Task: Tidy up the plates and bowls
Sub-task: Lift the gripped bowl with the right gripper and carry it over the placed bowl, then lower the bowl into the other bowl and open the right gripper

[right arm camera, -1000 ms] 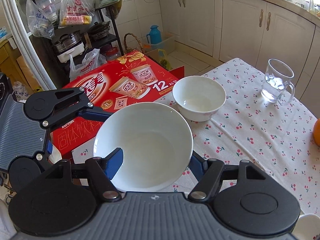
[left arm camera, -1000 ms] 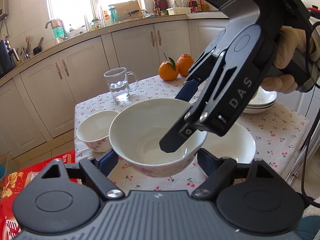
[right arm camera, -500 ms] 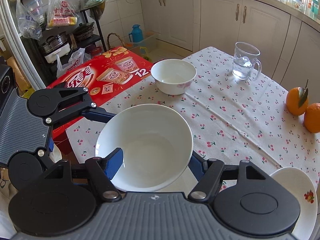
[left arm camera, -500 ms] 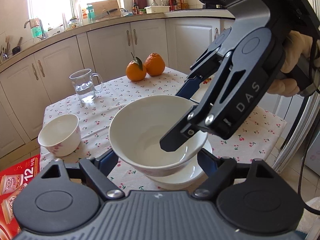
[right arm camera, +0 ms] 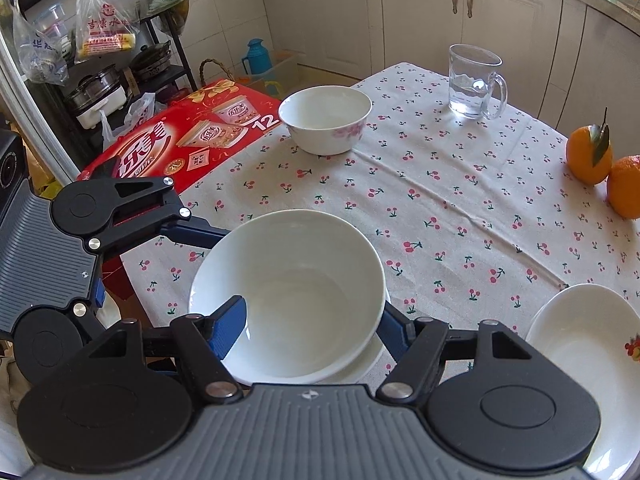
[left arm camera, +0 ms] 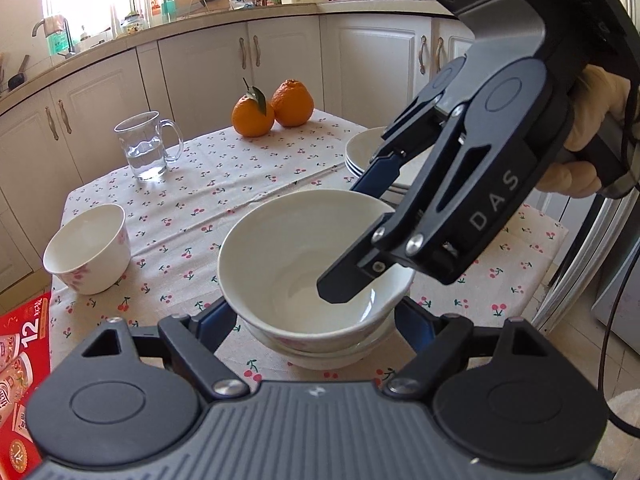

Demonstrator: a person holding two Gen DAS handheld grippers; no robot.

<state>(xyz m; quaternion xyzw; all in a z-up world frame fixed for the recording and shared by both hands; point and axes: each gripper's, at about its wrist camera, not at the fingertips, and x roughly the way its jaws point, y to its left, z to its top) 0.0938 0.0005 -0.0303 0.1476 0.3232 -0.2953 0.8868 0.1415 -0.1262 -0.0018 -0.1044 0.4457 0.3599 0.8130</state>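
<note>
1. Where the left wrist camera looks forward, the left claw (left arm camera: 316,316) stands wide, its fingers on either side of the large bowl (left arm camera: 304,256) without visibly touching it. This bowl sits nested in another bowl (left arm camera: 340,354) on the counter (left arm camera: 224,184). The right claw (left arm camera: 360,236) grips its rim, one finger inside. A small bowl (left arm camera: 86,254) stands apart, and stacked plates (left arm camera: 364,152) lie behind.
2. Through the right wrist camera, the right claw (right arm camera: 310,320) pinches the large bowl (right arm camera: 292,292) at its near wall; a plate (right arm camera: 592,344) lies to the right.
</note>
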